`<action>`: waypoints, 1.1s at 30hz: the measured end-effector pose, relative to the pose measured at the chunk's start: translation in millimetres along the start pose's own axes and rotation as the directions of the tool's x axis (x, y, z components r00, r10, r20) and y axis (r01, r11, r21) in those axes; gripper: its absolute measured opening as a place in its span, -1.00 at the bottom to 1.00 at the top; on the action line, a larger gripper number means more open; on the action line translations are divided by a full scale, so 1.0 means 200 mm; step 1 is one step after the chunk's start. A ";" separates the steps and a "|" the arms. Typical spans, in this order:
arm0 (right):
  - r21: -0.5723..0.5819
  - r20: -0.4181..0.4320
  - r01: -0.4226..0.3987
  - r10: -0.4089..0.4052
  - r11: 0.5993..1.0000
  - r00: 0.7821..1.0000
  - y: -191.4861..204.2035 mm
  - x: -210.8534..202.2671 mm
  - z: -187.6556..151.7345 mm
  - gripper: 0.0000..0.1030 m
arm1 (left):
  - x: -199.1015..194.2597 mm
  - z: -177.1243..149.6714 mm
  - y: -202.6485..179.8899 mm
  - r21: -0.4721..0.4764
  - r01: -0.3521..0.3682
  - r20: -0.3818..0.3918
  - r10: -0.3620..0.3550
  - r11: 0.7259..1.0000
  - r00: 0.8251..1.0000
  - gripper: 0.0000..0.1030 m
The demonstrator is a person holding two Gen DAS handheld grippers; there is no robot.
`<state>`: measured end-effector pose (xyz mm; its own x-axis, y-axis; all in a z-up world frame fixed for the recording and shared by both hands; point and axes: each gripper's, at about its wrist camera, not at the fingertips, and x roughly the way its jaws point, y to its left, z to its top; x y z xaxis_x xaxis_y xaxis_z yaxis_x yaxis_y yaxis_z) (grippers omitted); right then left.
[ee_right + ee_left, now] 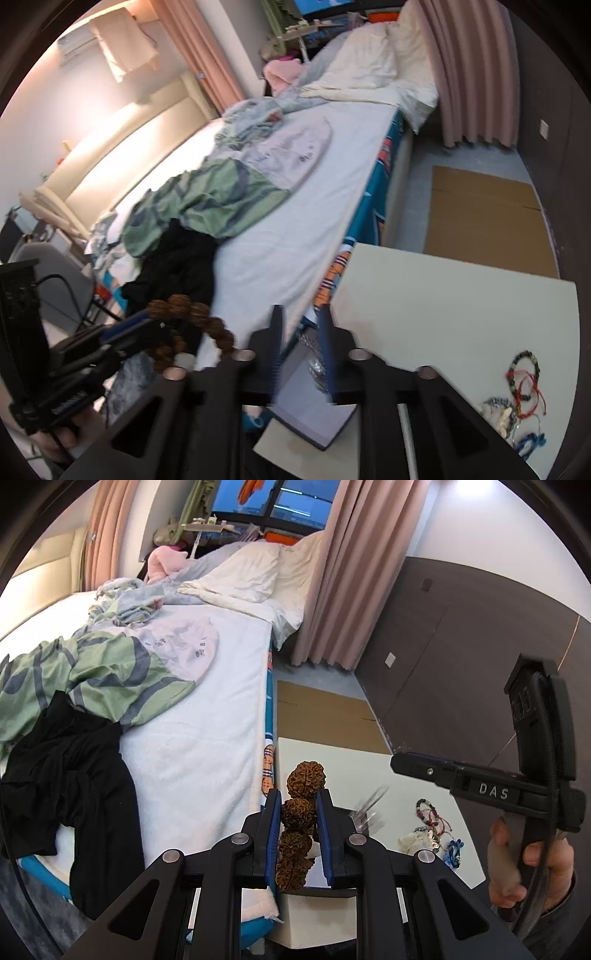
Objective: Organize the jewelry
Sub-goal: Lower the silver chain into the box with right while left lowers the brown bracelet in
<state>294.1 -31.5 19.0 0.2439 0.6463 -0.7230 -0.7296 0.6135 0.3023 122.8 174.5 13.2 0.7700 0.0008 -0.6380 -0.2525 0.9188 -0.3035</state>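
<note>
- Left wrist view, far left: a bed [207, 716] with a white sheet carries a black garment [62, 775] and a green-and-grey quilt [107, 672], with white pillows [251, 572] at the far end.
- At near centre the left tool [297, 823] is closed on a bracelet of large brown seed beads [297, 812]; the blue pads press the strand from both sides, and one bead sticks out beyond the fingertips.
- Below and beyond the bracelet lies a white counter [332, 760], just beside the bed's edge.
- Blurred clear streaks show just right of the left tool; what they are cannot be told.
- On the counter's near right part lies a small pile of jewelry [432, 830]: a beaded bracelet, red cord pieces, a pale item and a blue one, touching or overlapping.
- At far right a hand [524, 867] grips the right tool's handle, and that tool reaches over the counter.
- Right wrist view: the right tool [301, 325] has its fingers apart, and no pad presses on anything.
- Beneath its fingers a shallow grey tray [314, 413] rests on the counter's near left edge, with something silvery and blurred inside.
- The jewelry pile sits at the counter's near right corner, well apart from the tray.
</note>
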 end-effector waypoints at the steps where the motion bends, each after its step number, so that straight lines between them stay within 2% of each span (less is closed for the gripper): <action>1: 0.004 0.007 0.009 -0.010 1.000 1.000 -0.01 0.00 -0.01 0.01 | 0.00 0.00 0.00 0.000 0.000 -0.002 0.000 1.000 1.000 -0.62; 2: 0.010 0.021 0.017 -0.017 1.000 1.000 -0.02 -0.01 -0.02 0.11 | 0.01 0.00 0.00 0.000 0.001 -0.003 -0.001 1.000 1.000 -0.62; 14: 0.137 0.033 0.069 -0.074 0.988 0.997 -0.29 -0.16 -0.18 0.12 | 0.19 -0.03 -0.14 0.039 0.055 -0.057 -0.052 0.998 0.997 -0.62; 24: 0.255 0.045 0.141 -0.157 0.957 0.987 -0.54 -0.36 -0.35 0.14 | 0.38 -0.05 -0.37 0.088 0.145 -0.131 -0.133 0.986 0.982 -0.62; 27: 0.282 0.040 0.153 -0.171 0.947 0.984 -0.59 -0.38 -0.38 0.14 | 0.44 -0.06 -0.38 0.082 0.128 -0.155 -0.114 0.988 0.981 -0.62; 33: 0.306 0.030 0.163 -0.181 0.938 0.983 -0.64 -0.40 -0.42 0.14 | 0.51 -0.08 -0.27 0.004 0.050 -0.175 -0.048 0.999 0.983 -0.61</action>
<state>314.8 -200.4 -14.3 0.3905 0.5381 -0.7470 -0.4491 0.8197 0.3556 205.6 118.5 -47.5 0.6666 -0.1126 -0.7368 -0.2113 0.9194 -0.3317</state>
